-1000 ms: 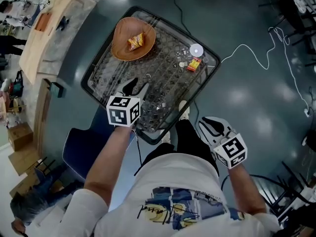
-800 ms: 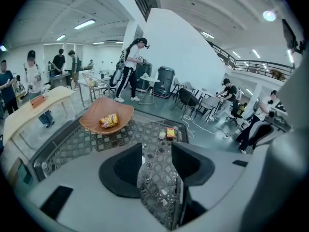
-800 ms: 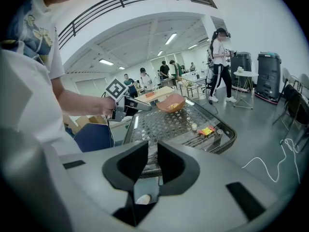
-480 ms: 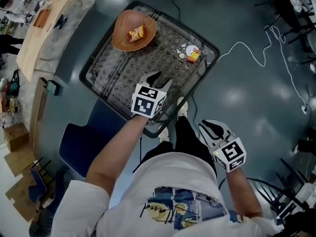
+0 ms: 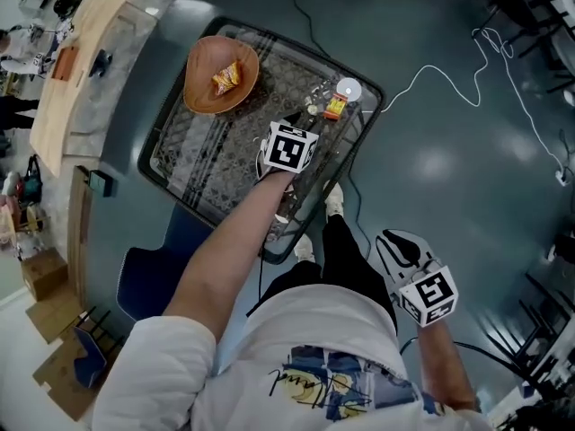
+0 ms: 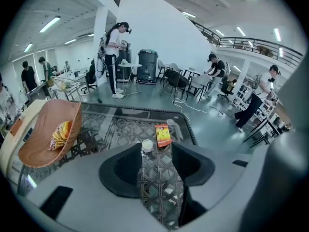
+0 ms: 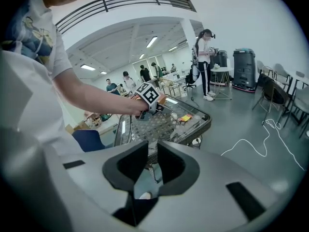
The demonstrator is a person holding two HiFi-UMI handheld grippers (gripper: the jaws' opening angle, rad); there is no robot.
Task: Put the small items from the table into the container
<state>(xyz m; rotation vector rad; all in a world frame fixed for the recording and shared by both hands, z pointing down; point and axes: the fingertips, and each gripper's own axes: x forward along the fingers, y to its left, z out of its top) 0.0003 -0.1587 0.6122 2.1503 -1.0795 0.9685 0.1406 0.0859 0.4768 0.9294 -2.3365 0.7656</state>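
Observation:
An orange snack packet (image 5: 334, 106), a small white cup (image 5: 312, 109) and a round white lid (image 5: 348, 88) lie near the far right corner of the glass-topped table (image 5: 193, 164). My left gripper (image 5: 304, 126) hovers just short of them, open and empty. In the left gripper view the white cup (image 6: 147, 145) sits by the left jaw tip and the packet (image 6: 163, 134) lies just beyond the gap of the left gripper (image 6: 157, 149). The orange bowl (image 5: 205, 92) holds a yellow snack (image 5: 225, 76). My right gripper (image 5: 388, 238) hangs off the table, narrowly open, nothing in it.
The table has a raised dark rim (image 5: 148, 146) and a wicker pattern under the glass. A blue chair (image 5: 148, 272) stands at its near left. A white cable (image 5: 467, 57) lies on the floor at the right. People and furniture stand far behind the table.
My left gripper has moved from the table's near edge across to the small items at the far right corner, sinking lower. The right gripper drifted slightly beside the body.

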